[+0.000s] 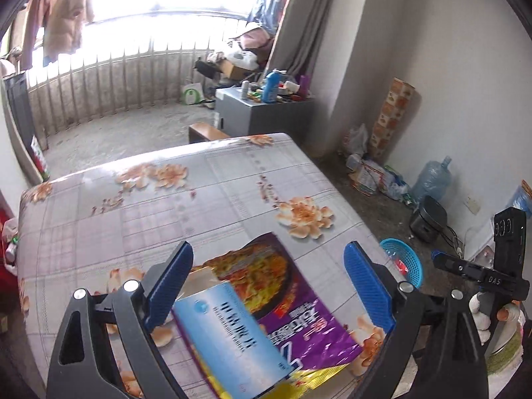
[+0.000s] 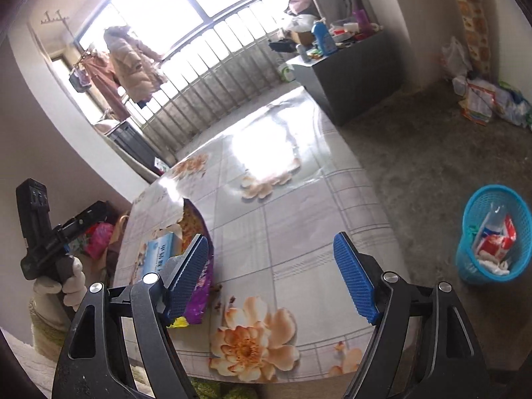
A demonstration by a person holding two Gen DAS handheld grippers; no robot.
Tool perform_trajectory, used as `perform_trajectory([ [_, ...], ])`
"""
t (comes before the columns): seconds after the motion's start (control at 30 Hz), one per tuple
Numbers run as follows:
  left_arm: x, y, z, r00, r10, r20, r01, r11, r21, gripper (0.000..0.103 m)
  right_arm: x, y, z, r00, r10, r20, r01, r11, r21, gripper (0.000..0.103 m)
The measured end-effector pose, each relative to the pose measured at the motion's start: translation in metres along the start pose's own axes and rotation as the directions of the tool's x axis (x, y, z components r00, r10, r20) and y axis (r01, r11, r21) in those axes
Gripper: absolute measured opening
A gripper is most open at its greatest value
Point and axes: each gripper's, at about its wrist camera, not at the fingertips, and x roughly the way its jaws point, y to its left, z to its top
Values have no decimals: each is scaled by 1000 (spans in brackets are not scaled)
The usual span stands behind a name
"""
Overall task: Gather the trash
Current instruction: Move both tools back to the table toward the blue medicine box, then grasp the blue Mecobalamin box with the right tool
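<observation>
Box lies flat on purple packet, long axis diagonal; both tools wide open, empty.

Small box lies on a food packet, both on the tabletop near its front edge. Wastebasket stands on the floor right of the tabletop, wrappers in it. Cabinet behind the tabletop, detergent bottle on it.

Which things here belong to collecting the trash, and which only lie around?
For the job:
- purple food packet
- blue-white box
- blue basket

Lying about:
- blue detergent bottle
- water jug
- hanging jacket
</observation>
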Motion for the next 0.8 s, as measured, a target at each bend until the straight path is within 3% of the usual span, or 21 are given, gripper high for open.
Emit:
perform_trajectory([
  [0.2, -13, 47, -39, 998, 62, -30, -64, 994, -85, 83, 39, 47, 3, 986, 137, -96, -141, 989, -39, 74],
  [0.43, -3, 81, -75, 987, 115, -109, -128, 985, -117, 56, 82, 123, -18, 947, 213, -240, -247, 961, -122, 74],
  [0.6, 13, 96, -100, 982, 40, -184, -70, 985, -157, 36, 113, 159, -33, 925, 191, -329, -260, 949, -179, 74],
  [0.8, 21, 96, -114, 976, -39, -214, -2, 982, -187, 24, 147, 171, -43, 904, 120, -409, -218, 955, -201, 74],
])
